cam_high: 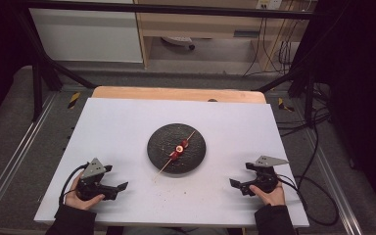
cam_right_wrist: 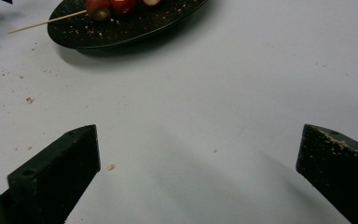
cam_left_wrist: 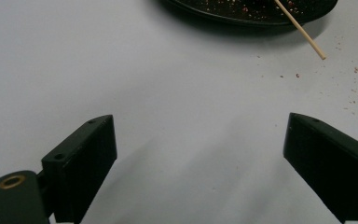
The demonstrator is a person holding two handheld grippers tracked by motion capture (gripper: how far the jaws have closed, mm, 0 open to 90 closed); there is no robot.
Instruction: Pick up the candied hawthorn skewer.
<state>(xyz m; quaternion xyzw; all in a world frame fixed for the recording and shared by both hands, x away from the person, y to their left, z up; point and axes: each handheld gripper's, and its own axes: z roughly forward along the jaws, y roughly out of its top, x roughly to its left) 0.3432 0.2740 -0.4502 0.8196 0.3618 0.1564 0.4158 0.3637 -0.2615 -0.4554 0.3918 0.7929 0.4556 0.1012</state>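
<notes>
Your left gripper (cam_high: 120, 187) and right gripper (cam_high: 235, 184) rest on the white desk (cam_high: 127, 122), well apart, each with jaws spread wide and empty. Between them, farther from you, the black plate (cam_high: 161, 152) carries a wooden skewer (cam_high: 162, 168) of red pieces (cam_high: 178, 149); the skewer's bare end overhangs the near rim. Crumbs (cam_right_wrist: 29, 100) dot the desk.

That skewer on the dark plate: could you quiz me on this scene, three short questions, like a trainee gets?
1. True or false: the skewer lies across the plate, one end sticking out past the rim.
2. Are the left gripper and right gripper open or shut?
3. What is scattered on the white table near the plate? A) crumbs B) coins C) water

Key: 1 true; 2 both open, holding nothing; 3 A.
</notes>
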